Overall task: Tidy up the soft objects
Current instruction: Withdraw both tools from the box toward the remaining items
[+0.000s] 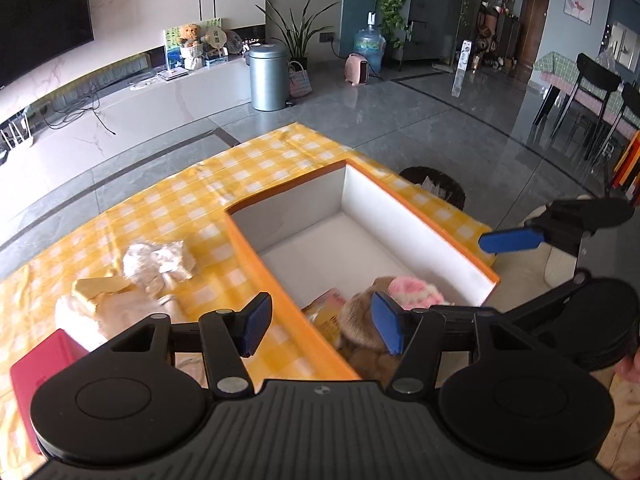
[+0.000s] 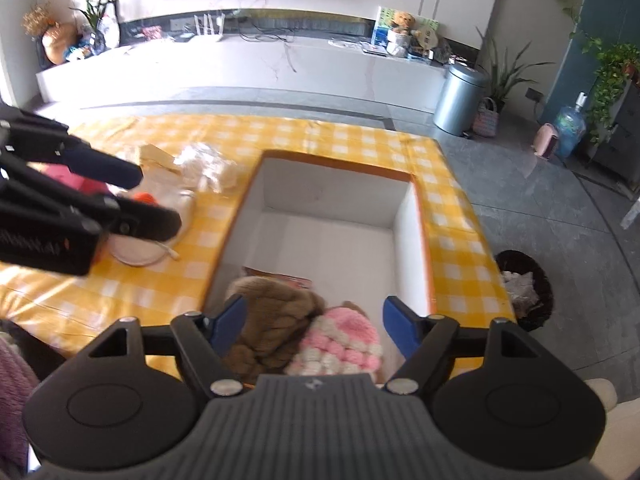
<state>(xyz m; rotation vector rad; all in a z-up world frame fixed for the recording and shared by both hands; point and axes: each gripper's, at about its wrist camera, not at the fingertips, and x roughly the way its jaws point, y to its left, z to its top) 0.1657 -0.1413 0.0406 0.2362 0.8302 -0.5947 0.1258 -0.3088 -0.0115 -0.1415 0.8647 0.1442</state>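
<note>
While both claws hang wide and empty over the white box, the left gripper sits nearer the soft pile waiting leftward on the checked cloth; right gripper overlooks boxed knits.

Black left tool, blue ribbed pads, silver pivot screws, ridged grey housing

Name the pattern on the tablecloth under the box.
Yellow and white check on the tablecloth, clearest in the right wrist view.
</note>
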